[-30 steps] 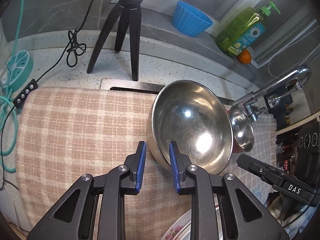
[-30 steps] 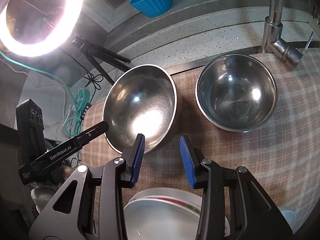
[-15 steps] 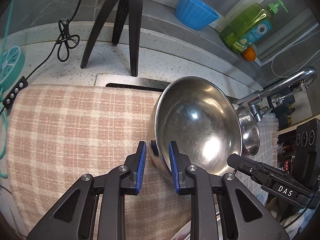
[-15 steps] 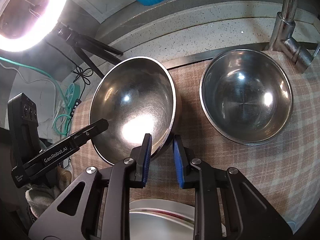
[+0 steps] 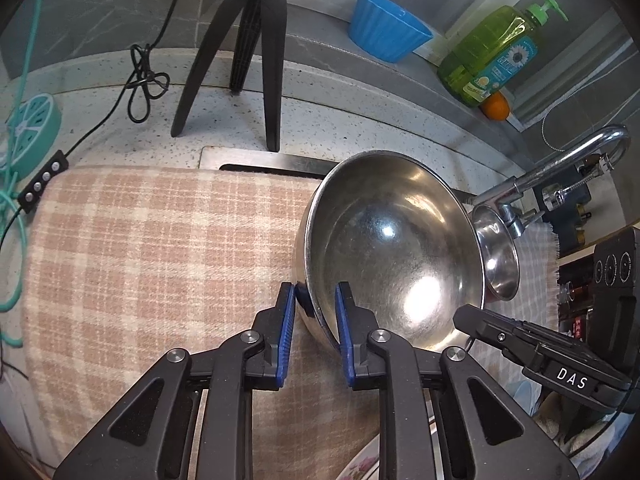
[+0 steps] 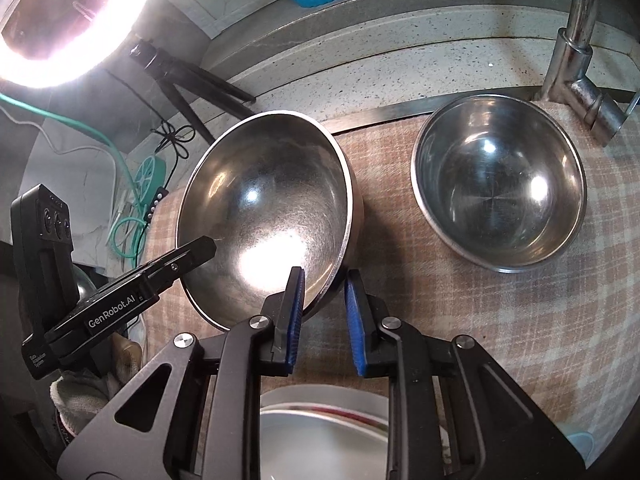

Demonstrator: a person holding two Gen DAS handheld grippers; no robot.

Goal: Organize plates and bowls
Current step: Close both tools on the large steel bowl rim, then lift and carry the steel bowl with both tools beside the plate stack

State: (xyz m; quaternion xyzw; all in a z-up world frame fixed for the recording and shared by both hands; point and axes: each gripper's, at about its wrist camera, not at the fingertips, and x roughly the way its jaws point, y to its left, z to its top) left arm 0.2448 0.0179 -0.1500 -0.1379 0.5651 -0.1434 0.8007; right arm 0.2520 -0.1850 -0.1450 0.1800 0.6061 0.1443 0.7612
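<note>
A large steel bowl (image 5: 392, 248) is tilted above the checked cloth (image 5: 152, 248); it also shows in the right wrist view (image 6: 264, 216). My left gripper (image 5: 314, 304) is shut on its left rim, one pad inside and one outside. My right gripper (image 6: 324, 296) is shut on its near right rim in the same way. A second steel bowl (image 6: 500, 196) stands upright on the cloth to the right, by the tap; only part of it shows in the left wrist view (image 5: 496, 256). A stack of white plates (image 6: 324, 432) lies below my right gripper.
A black tripod (image 5: 256, 52) stands behind the cloth on the counter. A tap (image 6: 576, 60) rises at the back right. A blue cup (image 5: 384, 32), a green soap bottle (image 5: 488, 60) and an orange (image 5: 495, 106) sit on the back ledge. Cables (image 5: 144, 76) lie left.
Both grippers moved forward onto the large bowl's rim and closed on it. The bowl has tipped and risen slightly from the cloth.
</note>
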